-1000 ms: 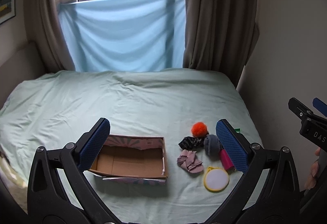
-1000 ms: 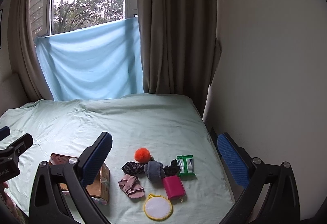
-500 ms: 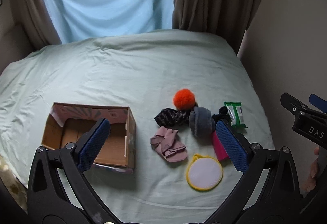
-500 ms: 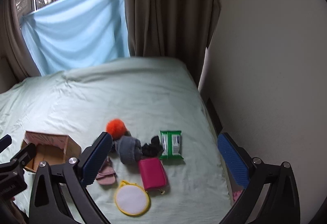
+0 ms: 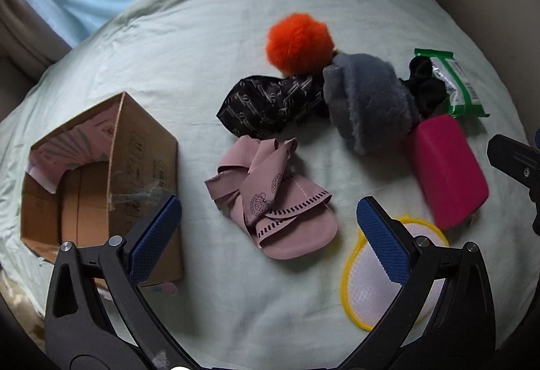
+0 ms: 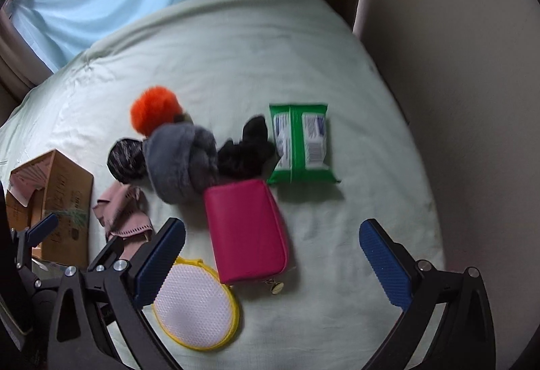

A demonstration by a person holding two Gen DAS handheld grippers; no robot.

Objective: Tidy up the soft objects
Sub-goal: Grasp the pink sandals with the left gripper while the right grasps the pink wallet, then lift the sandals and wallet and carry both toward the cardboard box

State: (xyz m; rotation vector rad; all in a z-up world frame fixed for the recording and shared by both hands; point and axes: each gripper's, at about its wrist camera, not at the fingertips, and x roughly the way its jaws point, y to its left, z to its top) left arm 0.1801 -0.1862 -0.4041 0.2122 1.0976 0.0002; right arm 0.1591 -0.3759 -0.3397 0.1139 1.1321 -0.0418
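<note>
Soft objects sit clustered mid-bed: fluffy orange pom-pom [image 5: 298,41] at 12 o'clock of the grey plush slipper [image 5: 368,100], crumpled pink cloth [image 5: 270,198] at 7. Open brown cardboard box [image 5: 101,174] lies at 9 o'clock, apart. I read my left gripper [image 5: 270,231] spread wide over the pink cloth, right gripper [image 6: 271,255] spread above the magenta zip pouch [image 6: 246,231], both holding nothing

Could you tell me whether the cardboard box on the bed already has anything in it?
Empty, as far as shown: the cardboard box is open-topped, with only bare brown floor visible inside. Its nearest corner is hidden.
</note>
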